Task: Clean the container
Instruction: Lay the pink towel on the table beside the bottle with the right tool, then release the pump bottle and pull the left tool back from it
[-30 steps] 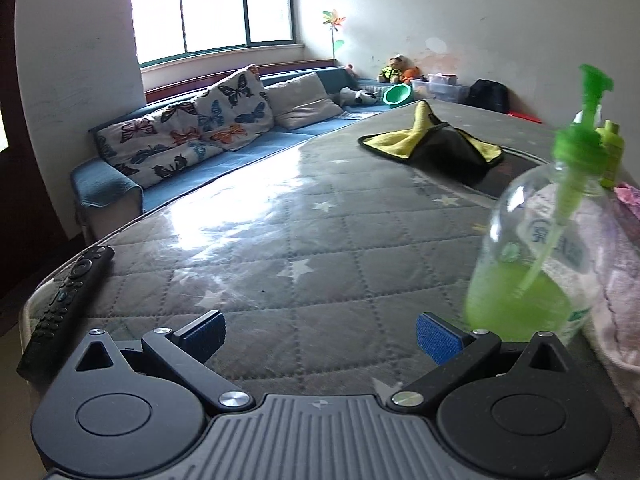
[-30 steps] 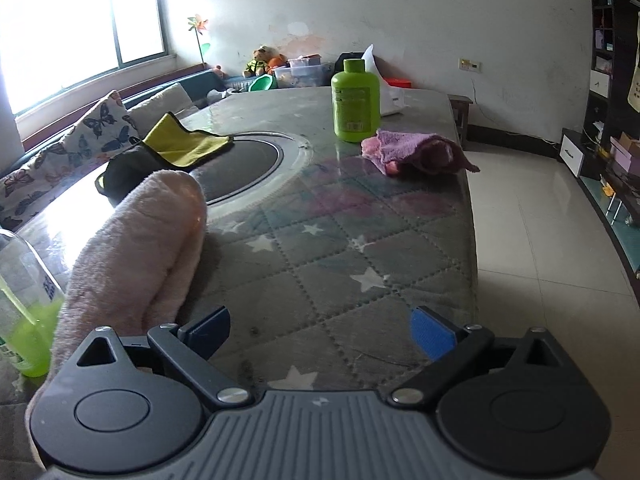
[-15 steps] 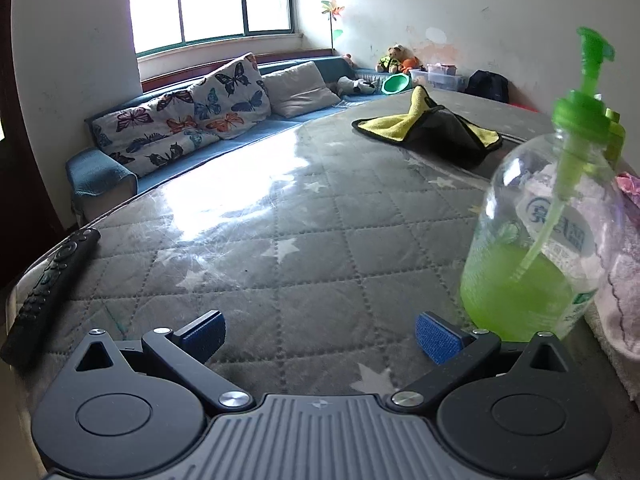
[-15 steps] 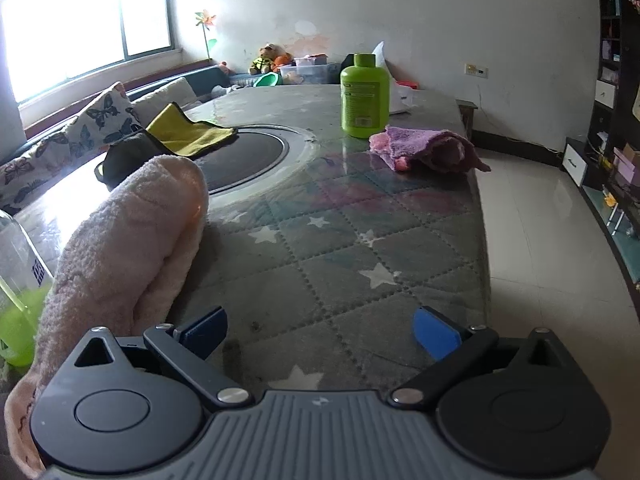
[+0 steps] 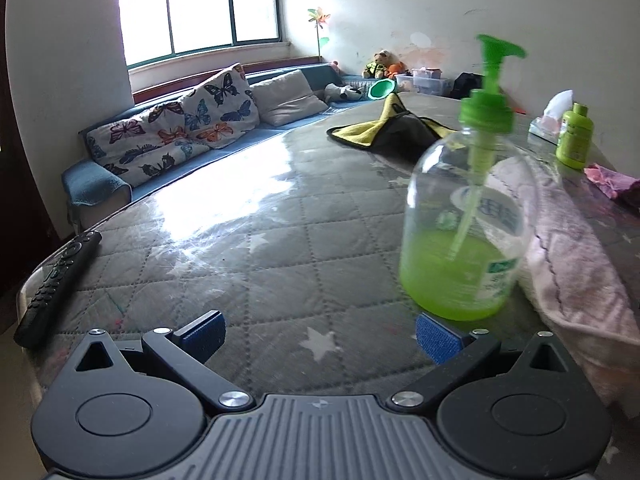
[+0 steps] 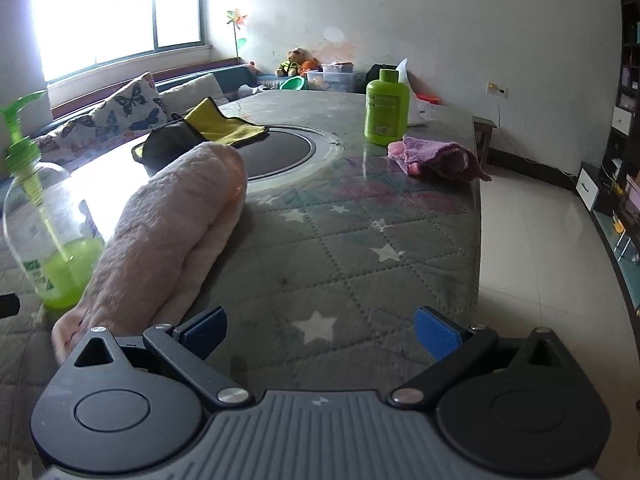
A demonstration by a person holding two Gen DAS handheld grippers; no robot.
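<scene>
Two grippers low over quilted star-pattern table. Left wrist view: left gripper jaws spread wide, empty; clear pump bottle, about a third full of green liquid, upright just beyond right finger, slightly blurred, perhaps touching pink towel beside it. Remote at left edge. Right wrist view: right gripper jaws apart, empty; rolled towel ahead-left, bottle beyond it.

Clear plastic pump bottle is looking glossy, the pink towel is looking fluffy cloth, and the tabletop is showing shiny glass over quilted fabric.
</scene>
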